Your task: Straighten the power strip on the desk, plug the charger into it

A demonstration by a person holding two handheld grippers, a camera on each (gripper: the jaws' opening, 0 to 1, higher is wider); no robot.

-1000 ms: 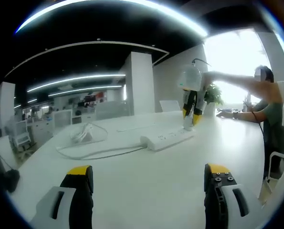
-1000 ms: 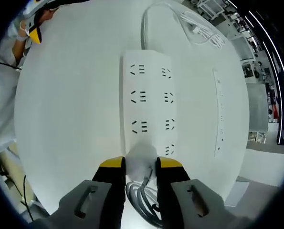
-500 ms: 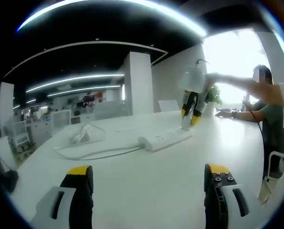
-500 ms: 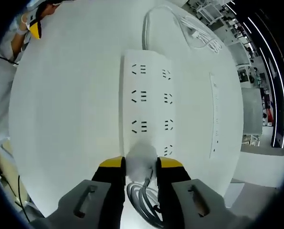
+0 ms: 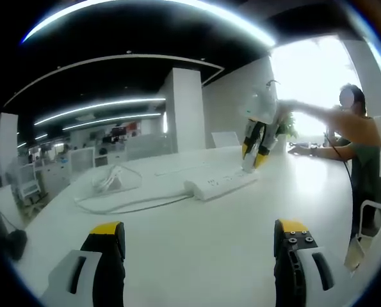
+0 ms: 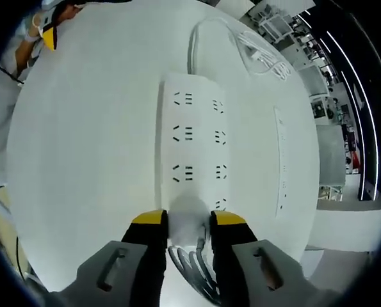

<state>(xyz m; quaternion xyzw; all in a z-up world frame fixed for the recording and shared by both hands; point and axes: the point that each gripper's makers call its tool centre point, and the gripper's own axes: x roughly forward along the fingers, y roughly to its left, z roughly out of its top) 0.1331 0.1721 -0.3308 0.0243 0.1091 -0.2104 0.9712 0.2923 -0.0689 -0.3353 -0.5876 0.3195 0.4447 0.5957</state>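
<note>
A white power strip [image 6: 190, 137] lies lengthwise on the white desk [image 6: 88, 160], with two rows of sockets. My right gripper [image 6: 189, 220] is shut on a white charger [image 6: 189, 212] at the strip's near end, over the nearest left socket. The charger's grey cable [image 6: 193, 272] loops below it between the jaws. In the left gripper view the same power strip [image 5: 219, 183] lies across the desk middle, and the right gripper [image 5: 254, 146] stands over its far right end. My left gripper [image 5: 200, 233] is low over the desk, open, with nothing between its fingers.
The strip's cord runs to a loose white cable coil [image 5: 113, 179], also seen as a cable coil [image 6: 260, 51]. A flat white socket bar [image 6: 281, 163] lies beside the strip. A person [image 5: 353, 147] sits at the desk's right side. An office room lies behind.
The right gripper view has tipped slightly, with the charger still at the strip's near end. In the left gripper view the right gripper leans a little more. My left gripper has stayed put.
</note>
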